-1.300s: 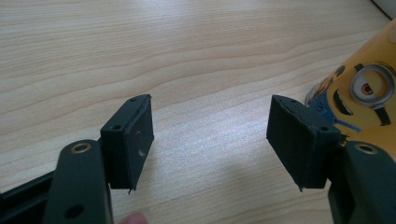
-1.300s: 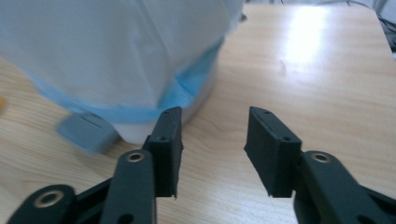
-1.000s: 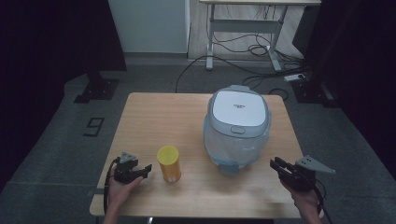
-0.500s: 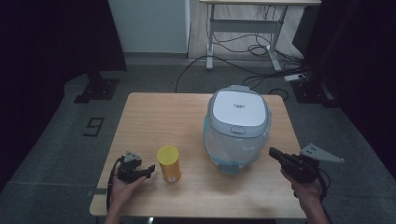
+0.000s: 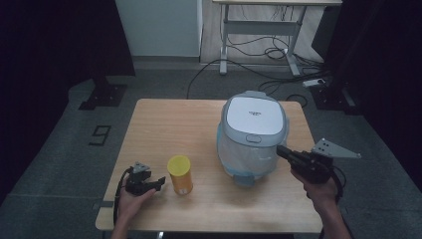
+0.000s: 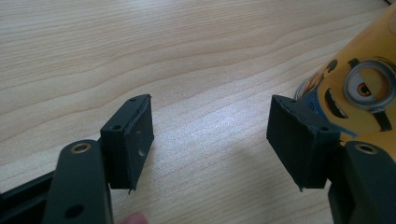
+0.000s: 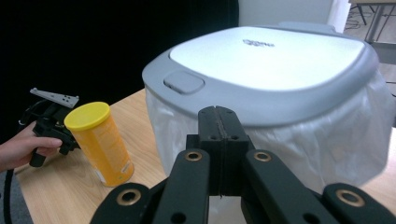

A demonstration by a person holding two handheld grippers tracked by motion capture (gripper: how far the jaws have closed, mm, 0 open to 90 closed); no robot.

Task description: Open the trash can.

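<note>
Left gripper (image 5: 160, 182) lies low on the table (image 5: 164, 129), cradled in the left hand (image 5: 130, 201), forearm coming in from the near edge. Its jaws stand apart with only bare wood between them; the yellow can (image 6: 359, 88) sits just past the right-hand jaw, upright, not between the pads (image 6: 135, 140). Over to the right: the right hand (image 5: 318, 191) is raised off the table, wrist level, the right gripper (image 7: 218, 112) pointing straight at the cooker (image 7: 280, 60). Its jaws have just been closing and now meet flush, nothing between them. The cooker's lid rim sits just beyond the tips, its lid button (image 7: 183, 82) up and to their left. No contact that I can make out.
</note>
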